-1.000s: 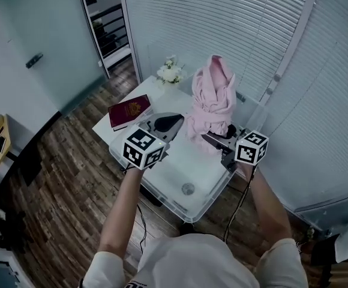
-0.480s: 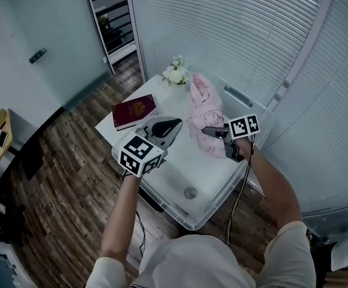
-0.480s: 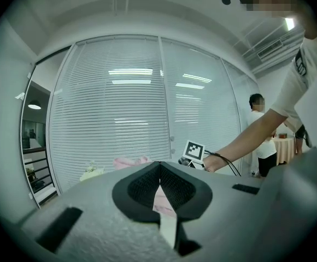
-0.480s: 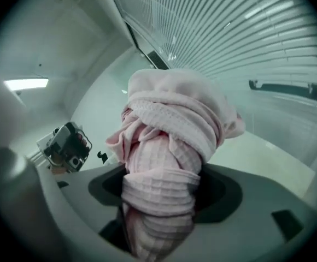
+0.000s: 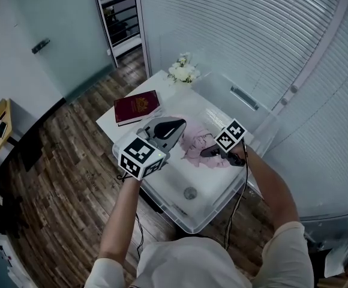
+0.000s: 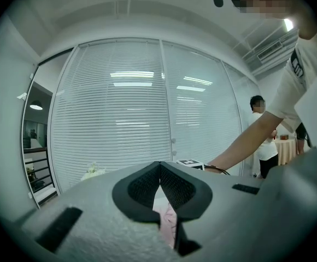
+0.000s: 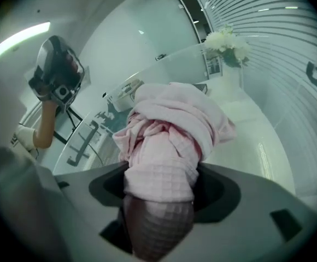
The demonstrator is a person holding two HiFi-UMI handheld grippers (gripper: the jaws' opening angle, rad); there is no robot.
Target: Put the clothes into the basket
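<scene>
A pink waffle-weave garment [image 5: 193, 144] lies bunched low inside the clear plastic basket [image 5: 219, 206]. My right gripper [image 5: 209, 152] reaches into the basket from the right. In the right gripper view its jaws are closing on a thick fold of the garment [image 7: 175, 119], which fills the gap of the right gripper [image 7: 161, 185]. My left gripper [image 5: 171, 125] hovers over the basket's left side, just left of the cloth. In the left gripper view the tips of the left gripper [image 6: 159, 171] meet, and a sliver of pink shows through the slit behind them.
The basket stands on a small white table [image 5: 111, 122] with a dark red book [image 5: 137, 107] and white flowers [image 5: 183, 72] at its far side. A round disc [image 5: 190, 192] lies on the basket floor. Window blinds [image 5: 252, 35] close off the far side, and wooden floor lies to the left.
My right gripper has brought the pink garment down from high above the table into the basket. The left gripper has stayed almost where it was.
</scene>
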